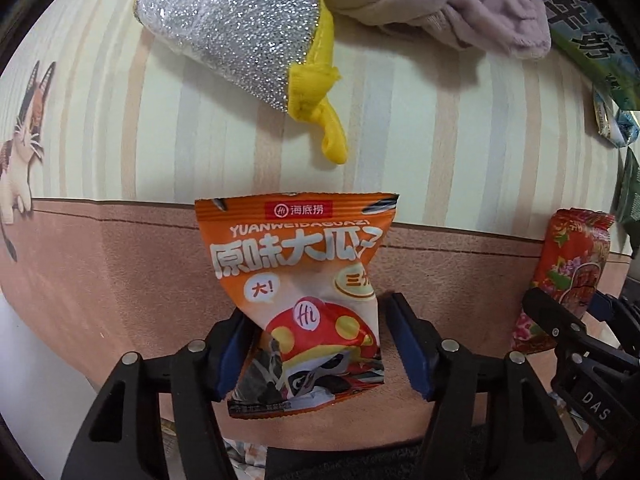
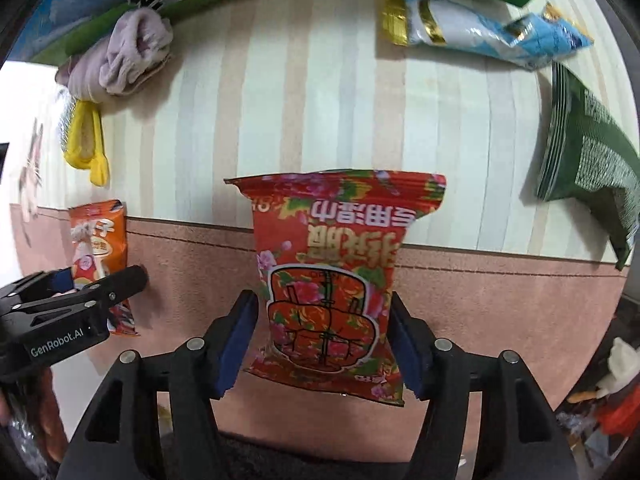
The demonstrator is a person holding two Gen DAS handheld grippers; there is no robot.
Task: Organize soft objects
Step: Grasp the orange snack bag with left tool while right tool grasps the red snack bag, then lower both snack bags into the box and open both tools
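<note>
Orange foil catches the eye first: from the left wrist, a crinkled orange sunflower-seed packet (image 1: 300, 300) stands lengthwise between the blue-padded fingers of the left gripper (image 1: 324, 348). Its left side touches a pad while the right pad sits just off it, so whether it is truly pinched I cannot tell. Ahead lie a glittery silver scouring pad with a yellow knotted tail (image 1: 240, 28) and a bundled lilac plush cloth (image 1: 460, 0), well apart from the packet.

From the right wrist, a red flowered wet-wipe pack (image 2: 332, 280) lies straight ahead between the spread fingers of the right gripper (image 2: 324, 340), long axis running away from it. Each hand is nearest its own packet. Under everything stretches a pale striped tablecloth with a pink suede-like border (image 2: 500, 300); a blue-and-gold wrapper (image 2: 480, 36) and a dark green pouch (image 2: 588, 160) lie further off.
</note>
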